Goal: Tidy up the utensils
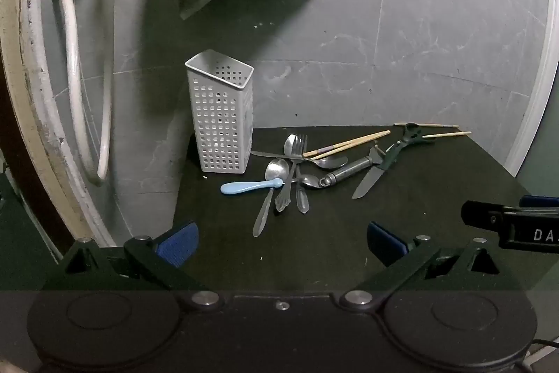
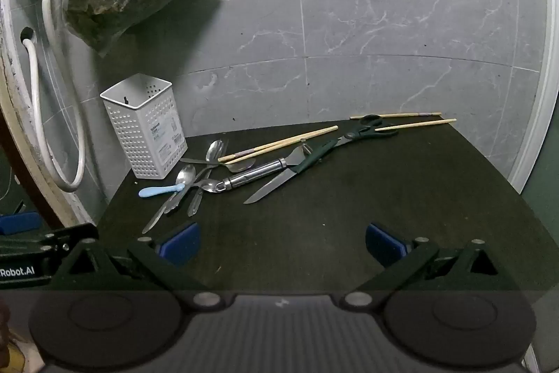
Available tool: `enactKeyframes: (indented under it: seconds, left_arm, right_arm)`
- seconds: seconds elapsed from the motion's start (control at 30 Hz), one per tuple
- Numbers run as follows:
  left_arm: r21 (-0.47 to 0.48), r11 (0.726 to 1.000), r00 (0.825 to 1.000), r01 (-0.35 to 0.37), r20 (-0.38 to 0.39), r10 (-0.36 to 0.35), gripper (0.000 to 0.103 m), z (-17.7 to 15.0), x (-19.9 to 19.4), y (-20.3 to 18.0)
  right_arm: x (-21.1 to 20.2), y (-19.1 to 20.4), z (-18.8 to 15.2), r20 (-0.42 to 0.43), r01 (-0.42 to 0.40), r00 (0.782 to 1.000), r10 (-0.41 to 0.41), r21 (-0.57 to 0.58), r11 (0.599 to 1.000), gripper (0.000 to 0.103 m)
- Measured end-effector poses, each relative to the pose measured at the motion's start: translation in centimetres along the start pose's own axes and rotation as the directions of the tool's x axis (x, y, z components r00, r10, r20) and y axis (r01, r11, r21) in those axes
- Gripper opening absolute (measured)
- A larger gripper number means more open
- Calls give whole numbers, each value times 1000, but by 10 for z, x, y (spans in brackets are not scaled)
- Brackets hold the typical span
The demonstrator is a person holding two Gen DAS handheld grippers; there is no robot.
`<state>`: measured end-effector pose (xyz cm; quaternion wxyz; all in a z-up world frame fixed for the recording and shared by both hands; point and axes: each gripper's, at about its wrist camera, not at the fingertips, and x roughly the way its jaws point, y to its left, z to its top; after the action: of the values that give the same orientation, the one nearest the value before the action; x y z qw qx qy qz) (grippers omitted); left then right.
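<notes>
Backing dark table (image 2: 384, 198), grey marbled tile wall (image 2: 401, 23); possibly damp

The bench (image 1: 419, 233) is black. The holder (image 1: 220, 114) is pale grey, pierced by a grid of small square holes. One small spoon (image 1: 249, 187) is light blue; the other spoons (image 1: 276, 172) and the fork (image 1: 295, 163) are silver metal. The chopsticks (image 1: 346, 142) are light wood. The scissors (image 2: 363, 131) have dark green handles. The wall (image 1: 436, 23) is grey with white marble veins. Each claw has blue pads (image 1: 176, 245) on black arms.
</notes>
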<state>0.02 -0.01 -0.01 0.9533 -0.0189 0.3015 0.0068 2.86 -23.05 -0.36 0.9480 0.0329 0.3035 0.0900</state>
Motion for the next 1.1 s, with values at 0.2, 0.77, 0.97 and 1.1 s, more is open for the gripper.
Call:
enactKeyframes:
  seconds: [0.2,0.77,0.97,1.1]
  left_arm:
    - [0,1000,1000,2,2,-2,102,0,0,0]
    - [5,1000,1000,0,4,0,102,-1,3,-1]
    - [4,1000,1000,1,3,-1,102,0,3,-1]
    - [5,1000,1000,2,3,-2,102,-1,4,0]
  right_arm:
    - [1,1,0,-5,-1,1000,1,4,1000,103]
    - [2,2,0,-3,-1,1000,1,1,1000,103]
    - [3,2,0,-4,-1,1000,1,1,1000,103]
    - [3,2,0,-5,-1,1000,1,2,1000,103]
